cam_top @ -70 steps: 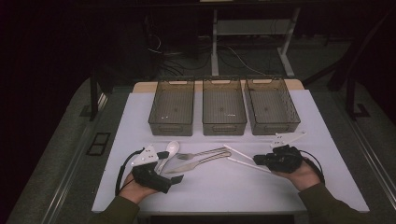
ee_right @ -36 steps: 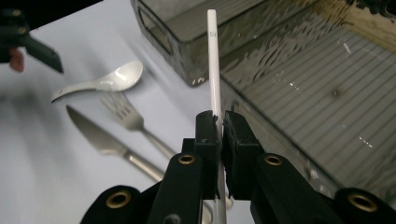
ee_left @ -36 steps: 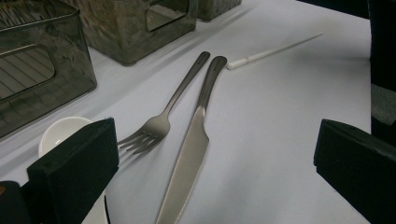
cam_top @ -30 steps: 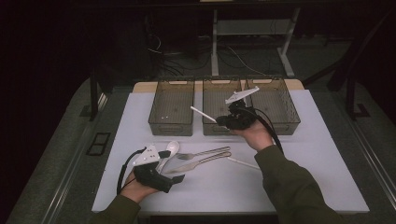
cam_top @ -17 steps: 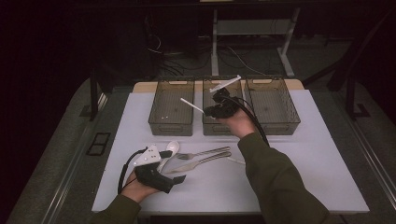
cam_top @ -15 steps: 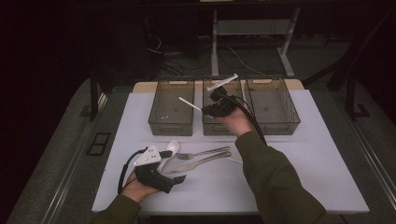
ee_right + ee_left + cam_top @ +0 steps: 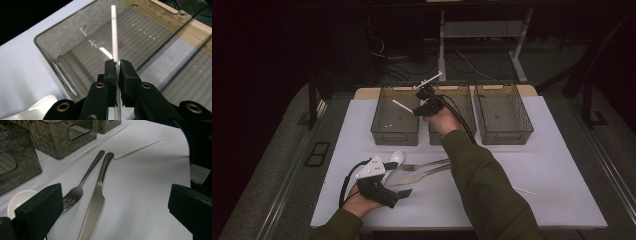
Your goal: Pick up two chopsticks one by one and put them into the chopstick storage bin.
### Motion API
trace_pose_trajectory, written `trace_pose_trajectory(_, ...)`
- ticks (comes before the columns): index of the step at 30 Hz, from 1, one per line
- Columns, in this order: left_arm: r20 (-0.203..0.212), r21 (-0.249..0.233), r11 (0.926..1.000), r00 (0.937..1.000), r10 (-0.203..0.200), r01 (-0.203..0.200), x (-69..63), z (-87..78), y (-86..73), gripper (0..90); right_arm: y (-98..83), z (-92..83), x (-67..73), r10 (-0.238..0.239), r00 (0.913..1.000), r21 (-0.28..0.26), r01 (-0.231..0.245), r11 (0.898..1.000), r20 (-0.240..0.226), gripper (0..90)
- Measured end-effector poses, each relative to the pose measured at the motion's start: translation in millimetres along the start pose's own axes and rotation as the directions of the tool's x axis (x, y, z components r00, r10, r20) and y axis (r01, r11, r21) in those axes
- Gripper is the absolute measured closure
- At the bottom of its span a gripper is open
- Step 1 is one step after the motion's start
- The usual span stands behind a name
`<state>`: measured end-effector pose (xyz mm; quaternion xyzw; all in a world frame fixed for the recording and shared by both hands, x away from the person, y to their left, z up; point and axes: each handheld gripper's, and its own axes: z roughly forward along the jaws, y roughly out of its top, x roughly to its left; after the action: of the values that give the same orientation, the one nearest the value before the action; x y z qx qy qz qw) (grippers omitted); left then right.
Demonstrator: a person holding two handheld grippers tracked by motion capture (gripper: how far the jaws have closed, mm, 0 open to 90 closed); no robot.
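White chopstick (image 7: pixel 114 35) sits pinched in the right gripper (image 7: pixel 117 65), jaws clamped on it, over the left bin (image 7: pixel 395 116). Carry step, I'd say; next needs lowering w/ release inside. Left gripper (image 7: pixel 113 202) gapes idle nr the fork (image 7: pixel 83 180).

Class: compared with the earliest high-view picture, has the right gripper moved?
Yes. The right gripper, shut on a white chopstick, has gone from the near right of the table up to the left bin.
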<state>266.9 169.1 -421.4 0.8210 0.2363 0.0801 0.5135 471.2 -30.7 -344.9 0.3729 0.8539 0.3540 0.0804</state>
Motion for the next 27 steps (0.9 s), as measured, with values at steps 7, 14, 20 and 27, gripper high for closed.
trace_pose_trajectory(7, 0.004, -0.002, 1.0, 1.0, -0.001, 0.001, -0.6, -0.1, 0.2, 0.0, 19.2, 27.5, 9.1, 0.001, 0.9996, 0.045, -0.003, 0.999, 0.027, 84.5)
trace_pose_trajectory(14, 0.008, -0.008, 1.0, 1.0, -0.003, 0.003, -0.3, -0.4, 0.6, 0.0, 33.4, 53.8, 15.2, 0.003, 0.9987, 0.085, -0.007, 0.996, 0.052, 84.5)
trace_pose_trajectory(20, 0.013, -0.01, 0.9999, 0.9999, -0.002, 0.002, -0.3, -0.7, 0.9, 0.0, 38.4, 65.8, 16.1, 0.013, 0.9979, 0.098, -0.019, 0.995, 0.063, 83.7)
trace_pose_trajectory(27, 0.014, -0.011, 0.9999, 0.9999, -0.001, 0.001, -0.2, -0.8, 1.1, 0.0, 40.6, 56.3, 13.5, 0.007, 0.9986, 0.052, -0.01, 0.999, 0.053, 71.1)
